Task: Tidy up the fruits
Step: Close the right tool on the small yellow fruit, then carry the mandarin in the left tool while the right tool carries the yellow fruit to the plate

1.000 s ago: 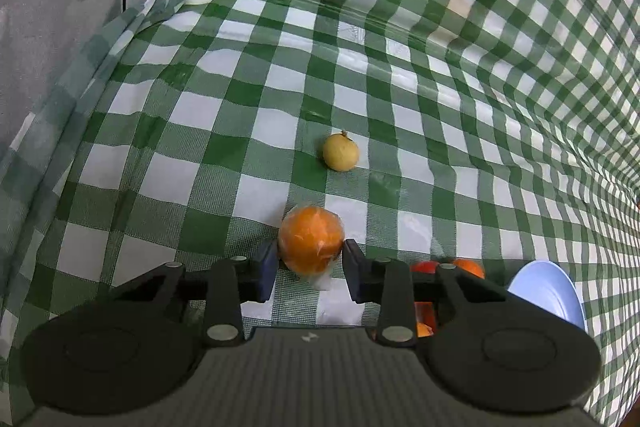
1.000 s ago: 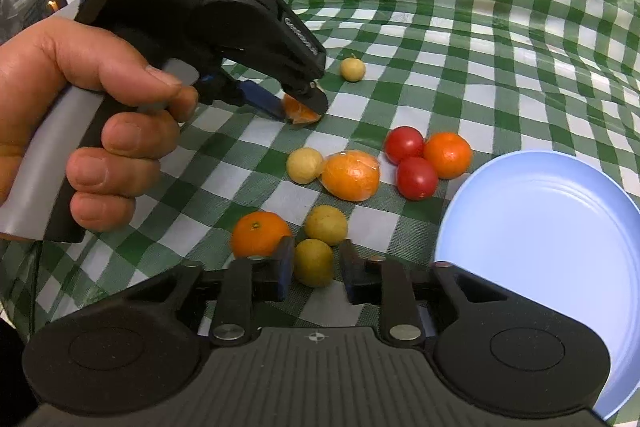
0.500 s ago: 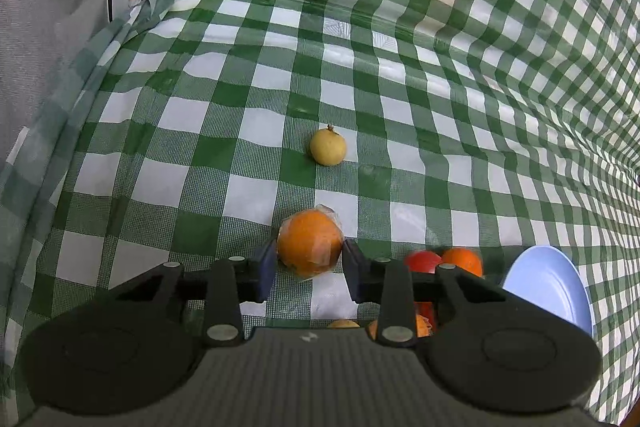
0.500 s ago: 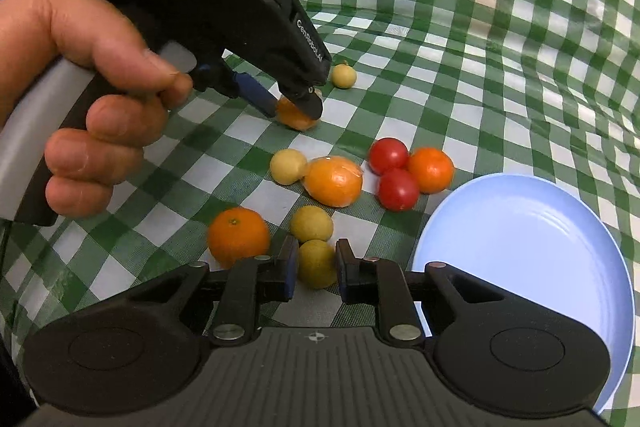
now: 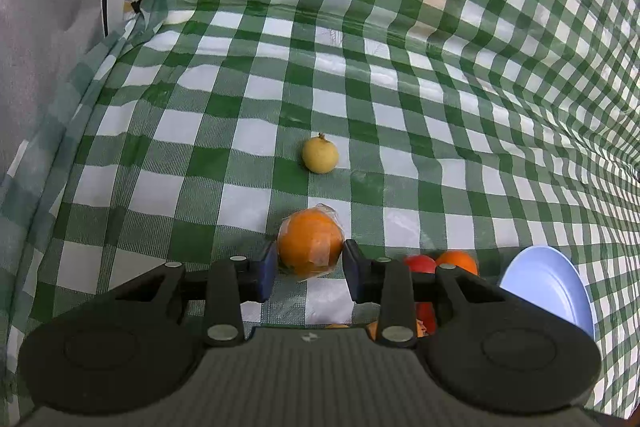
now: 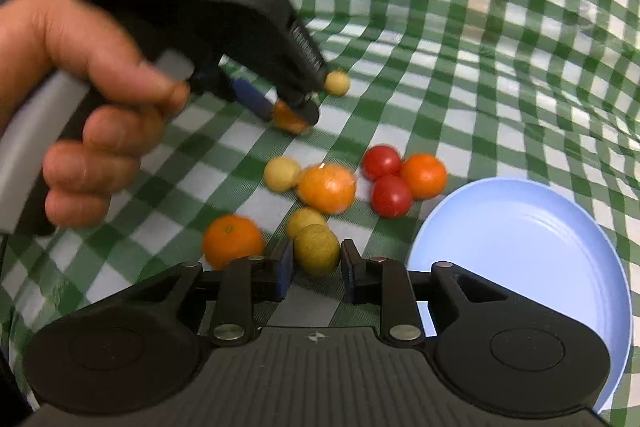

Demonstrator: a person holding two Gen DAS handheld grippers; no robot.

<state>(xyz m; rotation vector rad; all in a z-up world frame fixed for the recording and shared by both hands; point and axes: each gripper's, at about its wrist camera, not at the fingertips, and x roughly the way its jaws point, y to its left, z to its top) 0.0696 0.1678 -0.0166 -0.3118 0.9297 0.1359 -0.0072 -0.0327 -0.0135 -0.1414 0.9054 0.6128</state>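
Observation:
My left gripper (image 5: 309,265) is shut on a plastic-wrapped orange (image 5: 310,247) and holds it above the checked cloth; both also show in the right wrist view (image 6: 290,115). My right gripper (image 6: 314,263) is shut on a small yellow-green fruit (image 6: 317,249), lifted off the cloth. A light blue plate (image 6: 520,227) lies to the right, its edge also in the left wrist view (image 5: 548,287). On the cloth lie a wrapped orange (image 6: 327,187), two tangerines (image 6: 232,239) (image 6: 423,175), two red tomatoes (image 6: 381,161) (image 6: 391,195) and yellow fruits (image 6: 282,173) (image 6: 305,219).
A lone yellow fruit (image 5: 320,155) lies farther back on the green-and-white checked cloth (image 5: 440,107), also in the right wrist view (image 6: 337,83). A grey-white fabric object (image 5: 48,27) stands at the left. The cloth rises into a wall at the back.
Both grippers have risen with their fruit. The left gripper has lifted the wrapped orange and pulled back; the right gripper has closed on the yellow-green fruit and raised it off the cloth.

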